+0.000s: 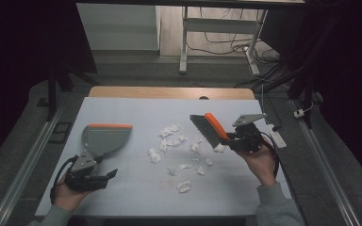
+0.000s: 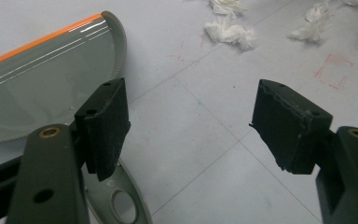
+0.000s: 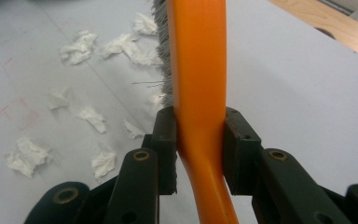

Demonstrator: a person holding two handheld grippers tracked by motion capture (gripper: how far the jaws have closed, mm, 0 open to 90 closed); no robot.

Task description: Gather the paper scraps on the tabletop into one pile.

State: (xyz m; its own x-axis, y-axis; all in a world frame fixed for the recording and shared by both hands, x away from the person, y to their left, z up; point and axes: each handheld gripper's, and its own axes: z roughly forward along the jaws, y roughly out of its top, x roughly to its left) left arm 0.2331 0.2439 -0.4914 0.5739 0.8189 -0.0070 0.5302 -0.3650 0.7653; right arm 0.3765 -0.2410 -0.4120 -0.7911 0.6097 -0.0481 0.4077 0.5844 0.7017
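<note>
Right gripper (image 1: 231,140) clamps the orange handle of the brush (image 1: 208,129), held above the table (image 1: 122,188); its long axis runs away from the hand toward the far left, bristles down. Left gripper (image 2: 191,126) stands open by the dustpan (image 1: 104,137) handle, not yet gripping. Paper scraps (image 1: 172,141) lie unswept mid-table.

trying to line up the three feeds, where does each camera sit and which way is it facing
High view: fixed above the person's side, looking forward and down on the white table; both hands enter from the bottom, left gripper, right gripper.
Left gripper view: rides the left gripper, looking along its open black jaws at the grey plastic dustpan with orange edge.
Right gripper view: rides the right gripper, looking along jaws clamped on the orange-handled brush with grey bristles.
Shared: the crumpled white paper scraps appear in all three; high view also shows dustpan and brush.
</note>
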